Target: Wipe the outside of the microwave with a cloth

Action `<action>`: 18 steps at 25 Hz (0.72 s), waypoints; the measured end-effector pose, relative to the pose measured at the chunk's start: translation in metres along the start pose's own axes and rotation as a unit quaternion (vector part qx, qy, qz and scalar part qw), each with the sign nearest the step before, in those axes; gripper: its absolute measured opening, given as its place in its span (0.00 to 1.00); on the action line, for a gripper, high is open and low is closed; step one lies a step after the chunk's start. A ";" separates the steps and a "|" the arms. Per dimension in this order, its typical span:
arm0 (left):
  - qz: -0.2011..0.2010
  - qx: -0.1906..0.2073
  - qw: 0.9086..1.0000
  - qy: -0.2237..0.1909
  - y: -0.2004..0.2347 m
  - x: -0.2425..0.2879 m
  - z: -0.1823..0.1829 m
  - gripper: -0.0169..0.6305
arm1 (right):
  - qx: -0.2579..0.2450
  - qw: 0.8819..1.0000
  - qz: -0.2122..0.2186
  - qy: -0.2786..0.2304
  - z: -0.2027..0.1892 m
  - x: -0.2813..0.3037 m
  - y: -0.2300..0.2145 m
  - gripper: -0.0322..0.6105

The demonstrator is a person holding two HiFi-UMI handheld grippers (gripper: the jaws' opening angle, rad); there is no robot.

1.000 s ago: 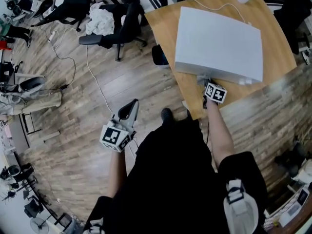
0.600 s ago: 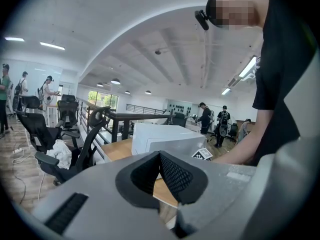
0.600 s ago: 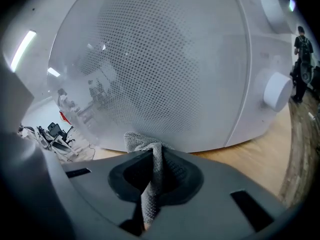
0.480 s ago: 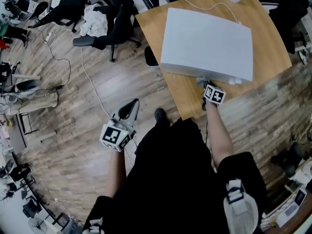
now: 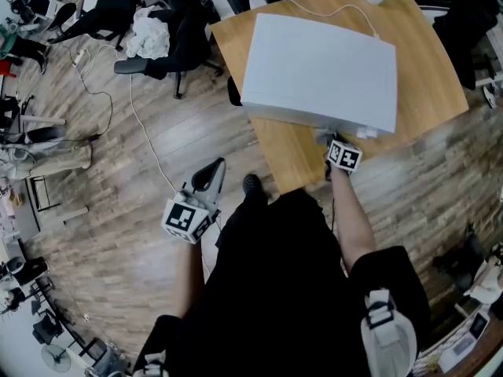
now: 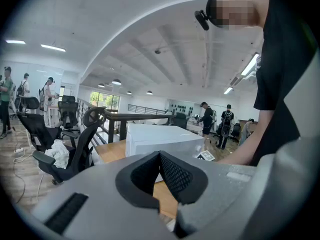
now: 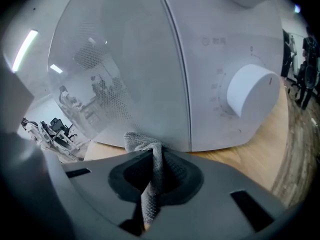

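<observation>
The wooden table (image 5: 440, 69) runs ahead of my right gripper (image 7: 152, 171), and the white microwave (image 5: 318, 69) stands on it, straight in front of that tool. From the head view I only get the microwave's flat top. Its front is hidden there, and so is the point where the tool meets it.

The right gripper view fills that in. The glass door (image 7: 115, 69) takes up everything ahead and to the left of the jaws, with the control panel and its round knob (image 7: 250, 96) up to the right. A second fitting above the knob is cut off by the frame edge.

The right jaws are pinched on a grey cloth (image 7: 145, 144). It bunches at the tips, right at the bottom edge of the door. I cannot tell whether it presses on the door. The rest of it trails back between the pads out of sight.

My left gripper (image 6: 160, 176) hangs low beside the table, away from the microwave, which shows beyond its tips. Its pads are pressed together with nothing between them.
</observation>
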State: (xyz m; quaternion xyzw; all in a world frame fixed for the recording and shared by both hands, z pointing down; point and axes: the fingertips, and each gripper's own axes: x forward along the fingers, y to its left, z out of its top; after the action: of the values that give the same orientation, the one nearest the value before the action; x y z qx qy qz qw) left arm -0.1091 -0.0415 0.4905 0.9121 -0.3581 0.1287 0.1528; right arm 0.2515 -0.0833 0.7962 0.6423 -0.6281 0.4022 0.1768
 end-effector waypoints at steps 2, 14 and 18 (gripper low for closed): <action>0.002 -0.001 1.000 -0.001 -0.006 0.004 0.000 0.03 | -0.003 1.000 -0.001 0.003 0.000 -0.002 -0.006 0.08; 0.014 -0.003 1.000 -0.012 -0.040 0.021 0.004 0.03 | -0.006 1.000 0.006 0.005 -0.001 -0.013 -0.042 0.08; 0.013 -0.010 1.000 -0.016 -0.054 0.027 0.000 0.03 | -0.030 0.999 0.016 0.008 0.001 -0.015 -0.040 0.08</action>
State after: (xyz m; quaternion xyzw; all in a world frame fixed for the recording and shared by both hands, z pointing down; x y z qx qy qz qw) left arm -0.0524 -0.0208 0.4899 0.9078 -0.3736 0.1126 0.1541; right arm 0.2915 -0.0681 0.7964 0.6232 -0.6490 0.3906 0.1944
